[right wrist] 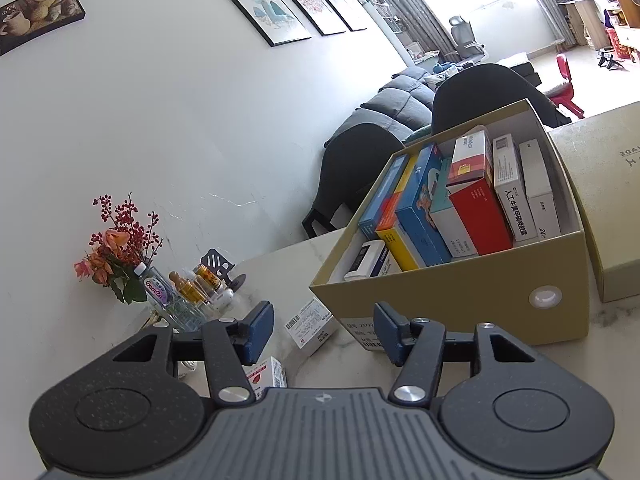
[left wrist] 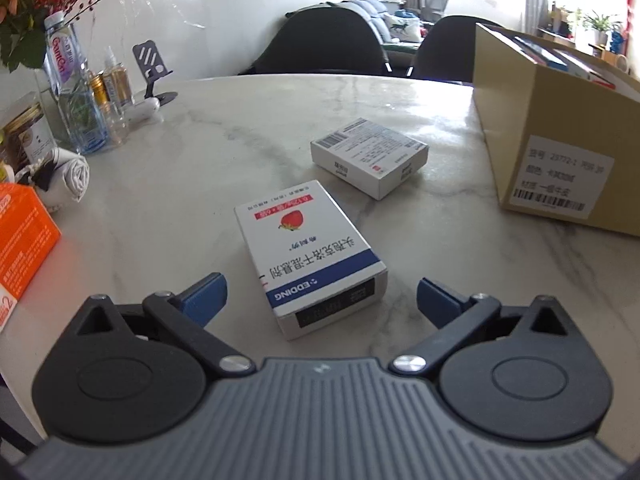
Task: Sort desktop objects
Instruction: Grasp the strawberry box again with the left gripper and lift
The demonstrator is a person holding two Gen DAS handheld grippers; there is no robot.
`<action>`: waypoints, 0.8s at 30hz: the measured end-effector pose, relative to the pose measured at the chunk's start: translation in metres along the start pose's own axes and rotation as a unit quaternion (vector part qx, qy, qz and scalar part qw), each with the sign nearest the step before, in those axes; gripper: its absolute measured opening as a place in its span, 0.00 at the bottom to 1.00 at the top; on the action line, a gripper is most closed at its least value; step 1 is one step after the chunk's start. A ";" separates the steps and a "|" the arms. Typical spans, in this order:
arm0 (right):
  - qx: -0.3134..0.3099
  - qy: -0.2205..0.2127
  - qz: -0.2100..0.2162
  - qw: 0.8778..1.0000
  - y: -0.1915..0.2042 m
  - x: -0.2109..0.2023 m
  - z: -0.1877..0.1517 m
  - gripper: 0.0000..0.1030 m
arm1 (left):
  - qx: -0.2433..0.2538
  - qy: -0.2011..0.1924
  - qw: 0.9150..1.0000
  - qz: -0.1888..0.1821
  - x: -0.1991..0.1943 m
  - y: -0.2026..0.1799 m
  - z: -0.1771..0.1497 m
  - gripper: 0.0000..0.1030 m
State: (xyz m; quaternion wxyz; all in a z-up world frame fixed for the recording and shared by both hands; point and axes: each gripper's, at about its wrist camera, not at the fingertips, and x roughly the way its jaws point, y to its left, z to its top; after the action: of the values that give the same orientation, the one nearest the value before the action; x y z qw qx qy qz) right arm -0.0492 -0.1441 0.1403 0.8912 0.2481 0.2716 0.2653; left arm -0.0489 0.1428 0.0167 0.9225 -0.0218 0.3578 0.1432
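Note:
A white and blue medicine box with a strawberry picture (left wrist: 308, 256) lies flat on the marble table (left wrist: 200, 168). My left gripper (left wrist: 320, 286) is open wide, its blue fingers (left wrist: 204, 296) standing on either side of the box's near end without touching it. Behind it lies a white and grey medicine box (left wrist: 368, 156). The right wrist view shows both boxes, the strawberry one (right wrist: 266, 376) and the grey one (right wrist: 310, 326). My right gripper (right wrist: 323, 320) hangs open and holds nothing, in front of a tan cardboard box (right wrist: 460, 292) filled with several upright medicine boxes.
The cardboard box (left wrist: 560, 140) stands at the table's right; its lid (right wrist: 608, 200) lies beside it. Along the left edge are an orange carton (left wrist: 20, 248), a rolled cloth (left wrist: 72, 176), a flower vase (left wrist: 80, 116), small bottles (left wrist: 116, 88) and a phone stand (left wrist: 154, 68). Dark chairs (left wrist: 320, 44) stand behind.

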 end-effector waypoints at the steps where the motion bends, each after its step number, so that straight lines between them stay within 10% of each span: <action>1: 0.000 0.000 0.000 1.000 0.000 0.000 0.000 0.58 | -0.008 -0.001 1.000 -0.001 0.001 -0.001 -0.001 0.93; 5: -0.001 0.002 -0.002 1.000 -0.001 0.001 -0.001 0.58 | -0.025 -0.002 1.000 -0.004 -0.004 -0.002 0.001 0.64; 24: 0.003 0.011 0.000 1.000 -0.005 0.005 -0.005 0.58 | -0.078 -0.003 0.994 -0.073 -0.044 0.001 0.014 0.61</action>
State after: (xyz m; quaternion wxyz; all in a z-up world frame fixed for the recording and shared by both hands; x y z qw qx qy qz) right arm -0.0471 -0.1432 0.1318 0.8873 0.2481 0.2827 0.2669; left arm -0.0712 0.1348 0.0563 0.9269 -0.1190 0.3407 0.1027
